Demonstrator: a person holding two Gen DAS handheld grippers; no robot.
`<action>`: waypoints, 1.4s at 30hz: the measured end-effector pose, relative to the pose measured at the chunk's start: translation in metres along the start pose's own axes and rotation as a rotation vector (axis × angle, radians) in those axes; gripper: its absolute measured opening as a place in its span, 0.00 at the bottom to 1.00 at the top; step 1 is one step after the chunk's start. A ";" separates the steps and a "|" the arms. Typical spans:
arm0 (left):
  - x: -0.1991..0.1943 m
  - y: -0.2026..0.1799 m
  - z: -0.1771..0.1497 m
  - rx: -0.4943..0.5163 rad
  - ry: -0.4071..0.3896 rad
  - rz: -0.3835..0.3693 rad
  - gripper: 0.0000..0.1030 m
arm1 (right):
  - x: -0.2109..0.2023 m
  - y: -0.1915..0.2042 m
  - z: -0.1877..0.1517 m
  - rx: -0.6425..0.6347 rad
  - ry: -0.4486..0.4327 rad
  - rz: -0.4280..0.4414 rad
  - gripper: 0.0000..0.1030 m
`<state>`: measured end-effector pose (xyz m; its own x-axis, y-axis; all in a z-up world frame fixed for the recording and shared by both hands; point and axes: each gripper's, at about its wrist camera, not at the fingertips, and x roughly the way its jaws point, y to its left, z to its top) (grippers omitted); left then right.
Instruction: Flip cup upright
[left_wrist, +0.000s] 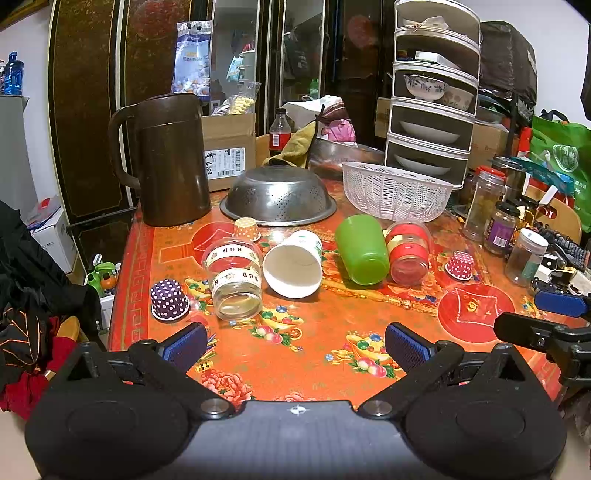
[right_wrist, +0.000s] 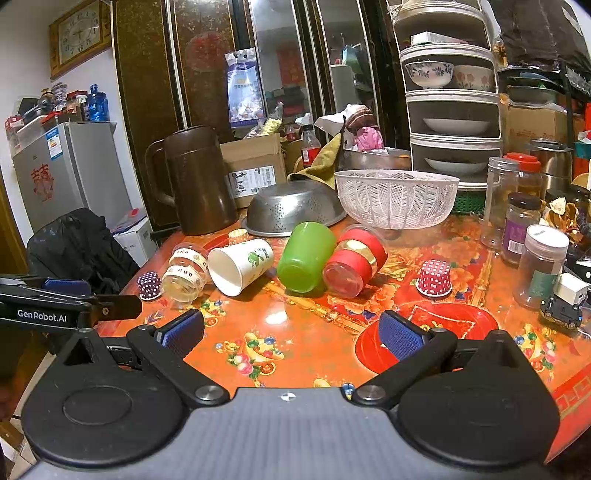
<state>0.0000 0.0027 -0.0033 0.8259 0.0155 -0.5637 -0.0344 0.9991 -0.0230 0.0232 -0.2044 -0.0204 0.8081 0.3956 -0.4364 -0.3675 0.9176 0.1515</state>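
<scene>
Several cups lie on their sides in a row on the red patterned table (left_wrist: 314, 354): a clear cup with a lettered band (left_wrist: 234, 282) (right_wrist: 184, 271), a white paper cup (left_wrist: 293, 264) (right_wrist: 240, 264), a green plastic cup (left_wrist: 364, 249) (right_wrist: 304, 256) and a clear cup with red and gold bands (left_wrist: 408, 253) (right_wrist: 354, 262). My left gripper (left_wrist: 295, 345) is open and empty, short of the cups. My right gripper (right_wrist: 291, 334) is open and empty, short of the green cup. It also shows at the right edge of the left wrist view (left_wrist: 546, 325).
Small dotted paper cups stand upside down: purple (left_wrist: 168, 299), red (left_wrist: 460, 265), orange (left_wrist: 246, 229). Behind are a brown jug (left_wrist: 168, 158), an upturned steel colander (left_wrist: 279, 195), a white basket (left_wrist: 395, 190) and a tiered dish rack (left_wrist: 432, 92). Jars (left_wrist: 524, 256) crowd the right side.
</scene>
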 end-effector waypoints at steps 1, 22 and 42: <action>0.000 0.000 0.000 0.000 0.000 0.000 1.00 | 0.000 0.000 0.000 0.000 0.002 -0.001 0.99; 0.000 -0.002 0.000 -0.001 -0.001 0.000 1.00 | 0.000 -0.001 -0.001 0.007 0.008 -0.006 0.99; 0.001 -0.005 0.000 0.000 0.002 0.000 1.00 | 0.001 -0.003 -0.001 0.015 0.013 -0.005 0.99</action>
<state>0.0007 -0.0020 -0.0035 0.8247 0.0154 -0.5654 -0.0346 0.9991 -0.0232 0.0243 -0.2073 -0.0224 0.8039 0.3904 -0.4487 -0.3562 0.9202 0.1624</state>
